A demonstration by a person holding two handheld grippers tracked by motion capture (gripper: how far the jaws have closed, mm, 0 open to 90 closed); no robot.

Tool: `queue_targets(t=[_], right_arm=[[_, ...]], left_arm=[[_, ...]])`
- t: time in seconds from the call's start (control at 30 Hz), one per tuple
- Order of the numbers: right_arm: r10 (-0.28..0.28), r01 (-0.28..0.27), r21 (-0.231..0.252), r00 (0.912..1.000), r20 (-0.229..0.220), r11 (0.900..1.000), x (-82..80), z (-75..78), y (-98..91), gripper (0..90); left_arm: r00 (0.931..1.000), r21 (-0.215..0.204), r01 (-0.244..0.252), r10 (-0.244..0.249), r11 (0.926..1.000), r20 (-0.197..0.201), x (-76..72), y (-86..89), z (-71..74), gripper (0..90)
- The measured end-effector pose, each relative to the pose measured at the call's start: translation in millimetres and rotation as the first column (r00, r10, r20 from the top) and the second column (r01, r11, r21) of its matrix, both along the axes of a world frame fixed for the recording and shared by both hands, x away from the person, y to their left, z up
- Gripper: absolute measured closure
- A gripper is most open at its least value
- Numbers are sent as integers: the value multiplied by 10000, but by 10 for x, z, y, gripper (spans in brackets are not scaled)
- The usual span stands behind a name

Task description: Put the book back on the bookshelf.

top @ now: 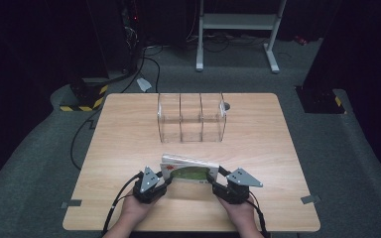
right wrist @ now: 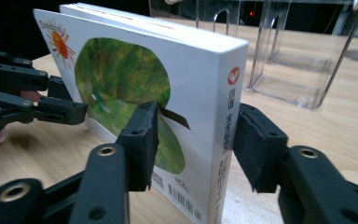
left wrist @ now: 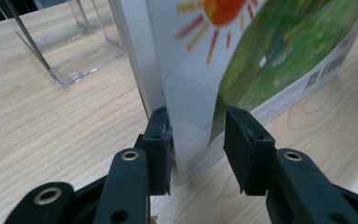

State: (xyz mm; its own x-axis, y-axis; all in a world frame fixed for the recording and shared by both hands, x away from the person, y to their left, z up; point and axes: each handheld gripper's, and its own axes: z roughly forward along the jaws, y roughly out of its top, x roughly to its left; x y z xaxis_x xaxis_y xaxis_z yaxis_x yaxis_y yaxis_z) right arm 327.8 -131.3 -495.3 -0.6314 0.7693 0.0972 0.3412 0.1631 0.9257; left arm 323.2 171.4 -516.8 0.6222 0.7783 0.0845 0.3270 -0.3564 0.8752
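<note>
Both grippers stand a book (top: pixel 187 171) on the table (top: pixel 129 144), jaws apart around its 2 ends.

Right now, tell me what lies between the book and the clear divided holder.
Only bare wooden table. The high view shows nothing on the stretch between the book and the clear divided holder.

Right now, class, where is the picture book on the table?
In the high view the picture book stands on edge at the table's near side, between the left gripper and right gripper, with the clear divided box behind it.
</note>
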Motion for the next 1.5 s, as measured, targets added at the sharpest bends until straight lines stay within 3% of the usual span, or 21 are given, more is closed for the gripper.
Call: queue_targets(t=[0.33, 0.4, 0.67, 0.77, 0.87, 1.0, 1.03, 1.23, 1.5], right_arm=[[337, -327, 219, 9984, -445, 9992, 55, 8, -52, 288], [432, -428, 171, 9988, -231, 9989, 88, 36, -47, 280], [959, -959, -8, 9952, -180, 9954, 208, 64, 41, 246], [1138, -1138, 37, 9935, 3, 9935, 233, 84, 65, 246], [1289, -1289, 28, 9916, -100, 9917, 270, 100, 99, 229], [1393, -1393, 20, 9902, -111, 9902, 292, 101, 124, 250], [1414, -1414, -78, 9899, -46, 9899, 297, 95, 126, 287], [1547, -1546, -147, 9879, 98, 9879, 291, 92, 127, 363], [1721, -1713, -252, 9845, 334, 9849, 267, 102, 128, 424]], left_arm=[[9996, -500, -151, 139, 9986, -245, -31, 111, 50, 529], [9992, -584, -165, 143, 9982, -371, -37, 147, 51, 489], [9966, -280, -651, 636, 9975, -521, -104, 286, 13, 467], [9944, -349, -898, 877, 9953, -586, -132, 360, 13, 465], [9920, -340, -1126, 1104, 9931, -610, -157, 427, 15, 463], [9855, -275, -1552, 1528, 9875, -738, -166, 509, 9, 458], [9807, -160, -1770, 1750, 9841, -874, -160, 540, -4, 458], [9690, 435, -2183, 2218, 9749, -1091, -135, 587, -42, 446], [9558, 705, -2594, 2665, 9632, -1239, -93, 635, -60, 423]])
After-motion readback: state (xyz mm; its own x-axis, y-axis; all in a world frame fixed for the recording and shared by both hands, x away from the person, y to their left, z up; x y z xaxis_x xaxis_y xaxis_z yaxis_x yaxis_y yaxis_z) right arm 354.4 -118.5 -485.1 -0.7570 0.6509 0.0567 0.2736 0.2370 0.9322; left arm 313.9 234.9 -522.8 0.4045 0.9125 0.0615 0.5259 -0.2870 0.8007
